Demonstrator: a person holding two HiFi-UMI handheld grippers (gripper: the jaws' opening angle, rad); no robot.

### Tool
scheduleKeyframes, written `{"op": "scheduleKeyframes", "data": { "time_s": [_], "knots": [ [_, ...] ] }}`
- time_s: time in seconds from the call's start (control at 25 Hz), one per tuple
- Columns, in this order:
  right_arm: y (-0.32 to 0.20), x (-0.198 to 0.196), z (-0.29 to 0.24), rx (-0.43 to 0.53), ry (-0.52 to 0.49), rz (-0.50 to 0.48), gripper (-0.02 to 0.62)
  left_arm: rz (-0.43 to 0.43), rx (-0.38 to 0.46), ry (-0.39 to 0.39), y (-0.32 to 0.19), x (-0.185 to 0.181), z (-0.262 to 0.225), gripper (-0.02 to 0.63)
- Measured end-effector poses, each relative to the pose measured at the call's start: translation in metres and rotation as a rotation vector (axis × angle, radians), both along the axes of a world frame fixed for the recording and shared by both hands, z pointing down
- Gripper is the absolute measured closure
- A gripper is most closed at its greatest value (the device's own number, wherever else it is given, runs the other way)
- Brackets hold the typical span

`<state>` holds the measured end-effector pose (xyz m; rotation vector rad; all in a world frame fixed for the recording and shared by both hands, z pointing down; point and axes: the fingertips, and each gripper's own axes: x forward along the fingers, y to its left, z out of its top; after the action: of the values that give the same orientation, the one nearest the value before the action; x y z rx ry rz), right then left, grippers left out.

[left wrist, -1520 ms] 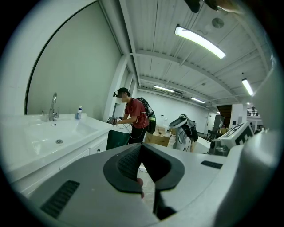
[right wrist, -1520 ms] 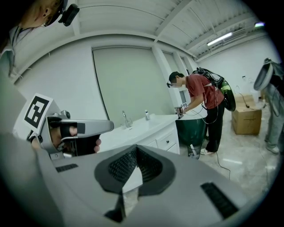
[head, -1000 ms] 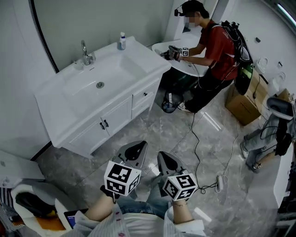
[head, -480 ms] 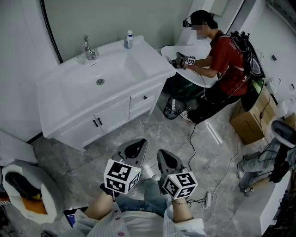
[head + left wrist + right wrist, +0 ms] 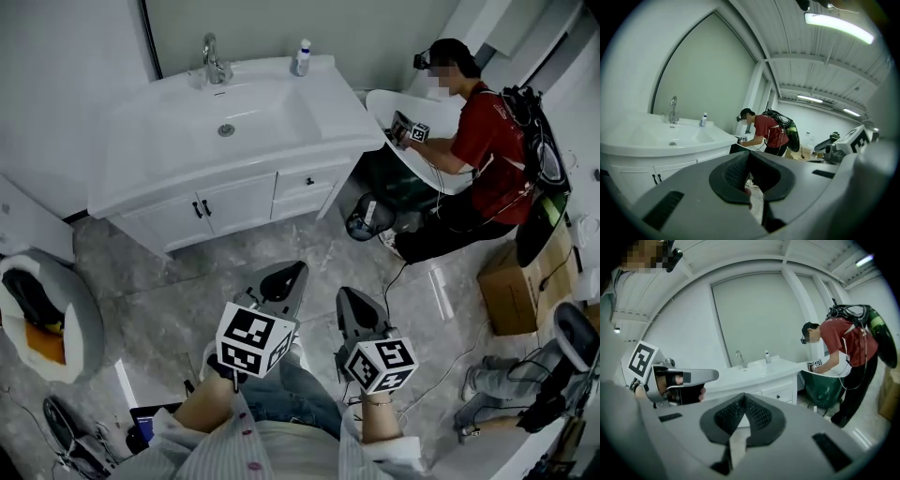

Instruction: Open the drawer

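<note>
Swung round from the 10 o'clock corner, the sink cabinet (image 5: pixel 150 159) now fills the head view at 12 o'clock, and the person in a red shirt (image 5: pixel 492 150), bent over a separate basin, has slid out to 2 o'clock. Grey marble floor (image 5: pixel 187 300) lies between the cabinet and the wearer's two tools, which sit side by side at 6 o'clock as they did before.

The drawer (image 5: pixel 323 178) is shut. It sits in the cabinet's right half, its long axis running 9 to 3, so it should pull out toward 6 o'clock. It lies at 12 o'clock from both tools and well apart from them.

The left gripper (image 5: pixel 286 274) has its pads together on nothing. Its tip looks the nearer of the two, with the drawer a shade to its 1 o'clock. The right gripper (image 5: pixel 349 302) is likewise closed and empty, with the drawer at about its 11 o'clock.

Only the right gripper view shows the drawer (image 5: pixel 780 393) face on, dark knob (image 5: pixel 309 181) included, just above its own jaws. The left gripper view catches the cabinet doors' handles at 8 o'clock, but its own body covers the drawer front. A tap (image 5: pixel 214 61) and a small bottle (image 5: pixel 301 56) stand on the cabinet's back edge.
</note>
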<state>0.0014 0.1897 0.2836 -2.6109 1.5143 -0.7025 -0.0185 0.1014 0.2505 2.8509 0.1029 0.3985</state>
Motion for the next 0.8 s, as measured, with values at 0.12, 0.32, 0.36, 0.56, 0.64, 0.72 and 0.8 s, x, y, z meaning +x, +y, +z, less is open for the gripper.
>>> {"op": "scheduleKeyframes", "data": {
  "time_s": [0.12,0.32,0.36,0.56,0.64,0.72,0.8],
  "knots": [
    [0.007,0.009,0.009,-0.011,-0.010,-0.041,0.586,-0.045,-0.001,-0.022,0.006,0.001,0.010,0.589],
    [-0.001,0.025,0.023,-0.012,-0.043,-0.090,0.586,-0.111,-0.010,-0.056,-0.001,0.011,0.026,0.589],
    [-0.005,0.029,0.026,-0.014,-0.048,-0.103,0.586,-0.125,-0.012,-0.061,-0.004,0.014,0.030,0.589],
    [-0.025,0.053,0.034,-0.020,-0.060,-0.161,0.586,-0.191,-0.026,-0.069,-0.022,0.039,0.040,0.589],
    [-0.033,0.067,0.034,-0.020,-0.061,-0.178,0.586,-0.212,-0.031,-0.062,-0.030,0.055,0.038,0.589],
    [-0.040,0.082,0.033,-0.023,-0.059,-0.192,0.586,-0.226,-0.034,-0.048,-0.037,0.072,0.035,0.589],
    [-0.049,0.099,0.031,-0.023,-0.055,-0.206,0.586,-0.242,-0.030,-0.030,-0.045,0.091,0.029,0.589]
  ]
}}
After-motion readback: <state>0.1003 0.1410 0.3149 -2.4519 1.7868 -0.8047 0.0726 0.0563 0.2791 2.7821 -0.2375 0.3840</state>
